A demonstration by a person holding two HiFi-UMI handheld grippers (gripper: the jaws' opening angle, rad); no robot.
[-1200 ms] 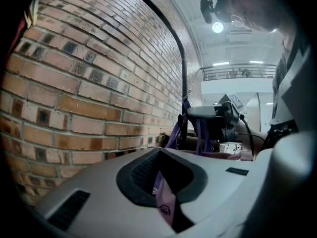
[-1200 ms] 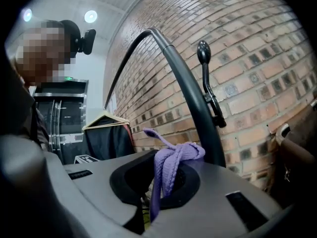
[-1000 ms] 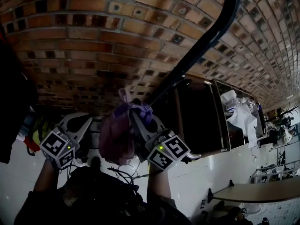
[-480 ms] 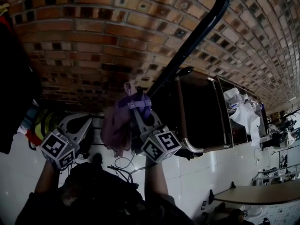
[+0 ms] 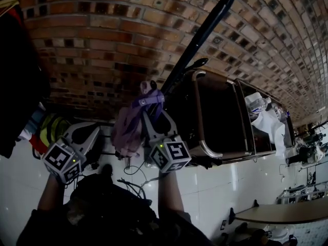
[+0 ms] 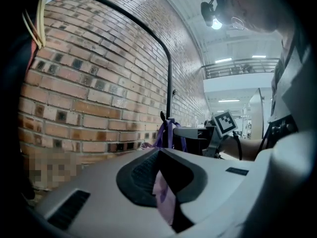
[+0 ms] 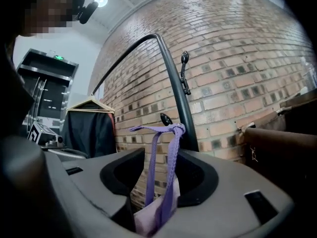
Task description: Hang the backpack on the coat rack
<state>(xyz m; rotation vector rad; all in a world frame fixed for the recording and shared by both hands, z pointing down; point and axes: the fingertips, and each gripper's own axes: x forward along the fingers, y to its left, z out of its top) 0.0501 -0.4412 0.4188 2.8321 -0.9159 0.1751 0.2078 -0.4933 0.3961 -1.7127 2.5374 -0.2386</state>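
Observation:
A purple backpack (image 5: 127, 129) hangs beside the black coat rack pole (image 5: 205, 29). Its purple strap (image 7: 171, 152) runs up to a knot by the small black hook (image 7: 166, 119). My right gripper (image 5: 154, 115) sits just below the hook. Its jaws are opening, and the strap hangs in the gap without the pads pressing on it. Left of the backpack, my left gripper (image 5: 87, 135) stands open. In the left gripper view a fold of purple fabric (image 6: 163, 197) shows low between its jaws. Whether it touches them cannot be told.
A brick wall (image 5: 102, 40) rises behind the rack. Dark clothes on a hanger (image 7: 89, 128) are at the left. A brown piece of furniture with a metal frame (image 5: 220, 122) stands right of the pole. Cables (image 5: 133, 181) lie on the white tile floor.
My right gripper's jaws, earlier shut on the strap, have come apart. That gripper has sunk a little below the hook. The backpack stays by the pole.

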